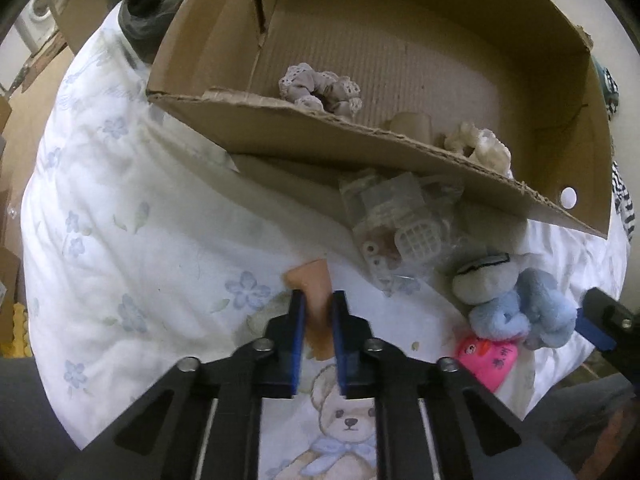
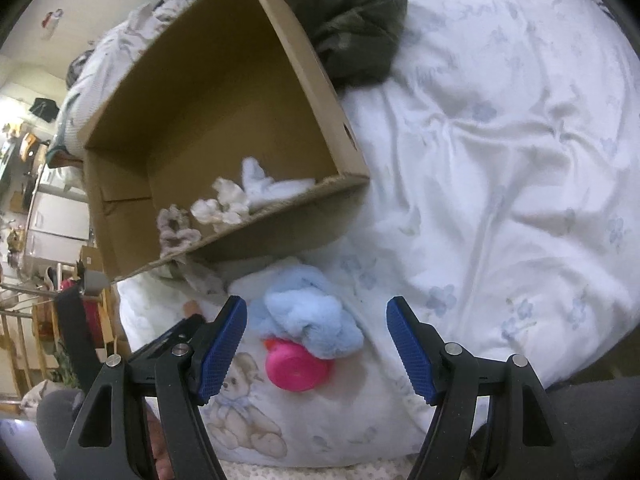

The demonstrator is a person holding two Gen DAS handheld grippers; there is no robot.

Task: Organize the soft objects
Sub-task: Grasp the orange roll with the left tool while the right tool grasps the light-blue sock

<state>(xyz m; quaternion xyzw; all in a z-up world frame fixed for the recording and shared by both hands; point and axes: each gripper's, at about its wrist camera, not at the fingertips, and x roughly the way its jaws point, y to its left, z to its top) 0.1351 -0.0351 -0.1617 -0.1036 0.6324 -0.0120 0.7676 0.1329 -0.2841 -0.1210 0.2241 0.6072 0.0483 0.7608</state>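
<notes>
My left gripper (image 1: 318, 304) is shut on a peach soft piece (image 1: 314, 280) above the floral bedsheet. A cardboard box (image 1: 400, 140) lies beyond it and holds a grey lace scrunchie (image 1: 320, 90) and a cream scrunchie (image 1: 480, 146). A fluffy blue scrunchie (image 1: 524, 312) lies on a pink toy (image 1: 486, 362) to the right. My right gripper (image 2: 316, 320) is open, its jaws on either side of the blue scrunchie (image 2: 312, 312) and the pink toy (image 2: 298, 368). The box (image 2: 280, 216) stands behind, with scrunchies inside.
A clear plastic packet (image 1: 396, 224) lies against the box's front wall. A grey-blue plush (image 1: 484, 280) sits beside the blue scrunchie. Dark clothing (image 2: 352, 20) is piled behind the box. The white floral sheet (image 2: 500, 160) spreads to the right.
</notes>
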